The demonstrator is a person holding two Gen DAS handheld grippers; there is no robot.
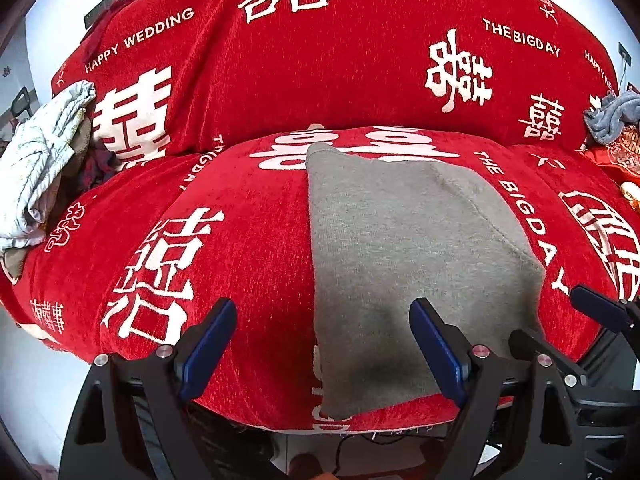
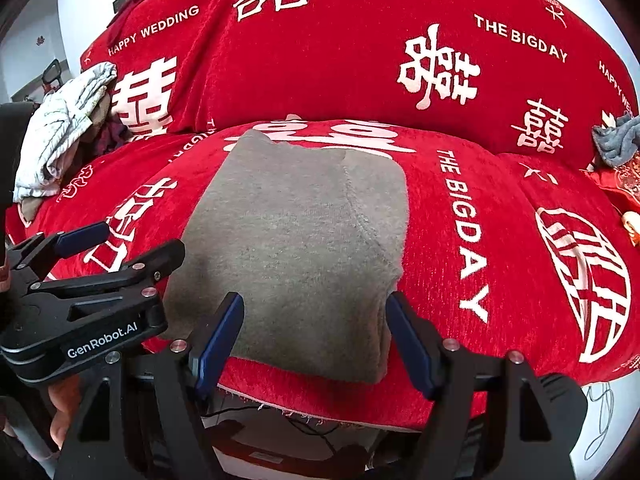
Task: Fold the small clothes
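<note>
Both views are bright and evenly lit by soft, diffuse light, with pale walls washing toward white at the upper corners. Colours are saturated, with no harsh glare. A soft dark shadow lies on the grey folded cloth (image 1: 404, 248) just ahead of the left tongs (image 1: 324, 344). Fisheye distortion is strong: the red sofa cover (image 1: 340, 64) bulges, its lettering curves, and black vignetting rings each frame. Focus is sharp centrally, slightly softer toward the edges.
</note>
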